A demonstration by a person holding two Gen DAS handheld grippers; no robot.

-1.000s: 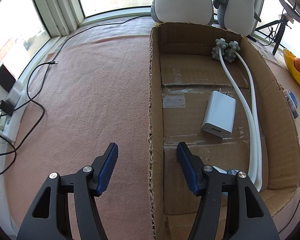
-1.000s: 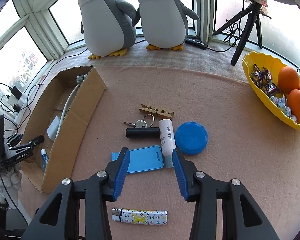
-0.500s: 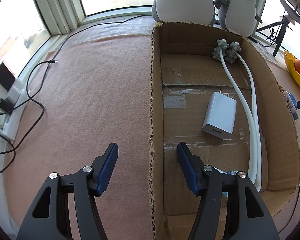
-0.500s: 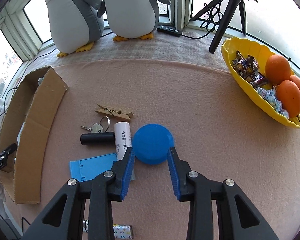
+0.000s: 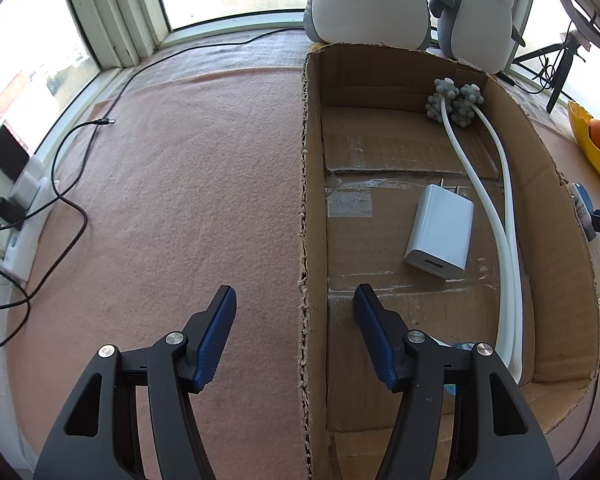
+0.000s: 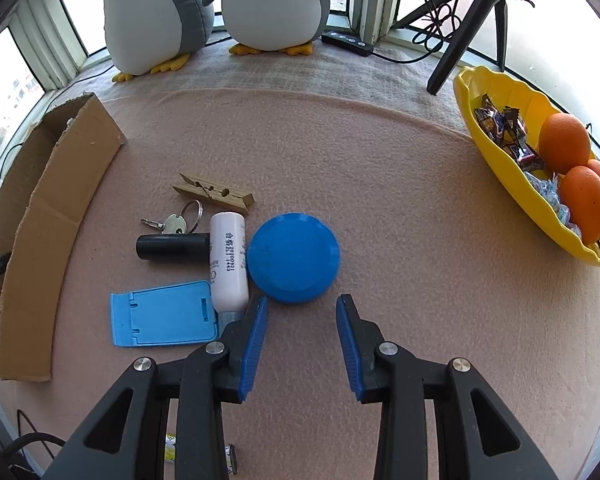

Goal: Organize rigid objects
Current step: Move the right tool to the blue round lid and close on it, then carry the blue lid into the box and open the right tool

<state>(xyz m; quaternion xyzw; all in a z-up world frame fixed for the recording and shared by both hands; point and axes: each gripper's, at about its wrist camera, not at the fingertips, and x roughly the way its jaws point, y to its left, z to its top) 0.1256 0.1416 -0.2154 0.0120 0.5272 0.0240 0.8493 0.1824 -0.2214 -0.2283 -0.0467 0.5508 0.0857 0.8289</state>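
Observation:
My left gripper [image 5: 295,292] is open and straddles the left wall of the cardboard box [image 5: 548,208] without touching it. Inside the box lie a white charger [image 5: 440,236] and a white massager with grey balls [image 5: 504,216]. My right gripper [image 6: 302,300] hangs just short of the blue round lid [image 6: 294,258]; its jaws are opening and hold nothing. Left of the lid lie a white tube [image 6: 228,256], a black cylinder [image 6: 172,248], keys [image 6: 176,222], a wooden clothespin [image 6: 214,196] and a blue phone stand [image 6: 164,312].
A yellow bowl [image 6: 500,152] with oranges and sweets stands at the right. Two penguin plush toys [image 6: 268,4] and a tripod [image 6: 464,36] line the window side. A power strip [image 5: 24,216] and cables lie at the left. A patterned lighter [image 6: 200,452] is partly hidden beneath my right gripper.
My right gripper has moved right and down, from over the blue phone stand to just short of the blue lid. The left gripper has kept still.

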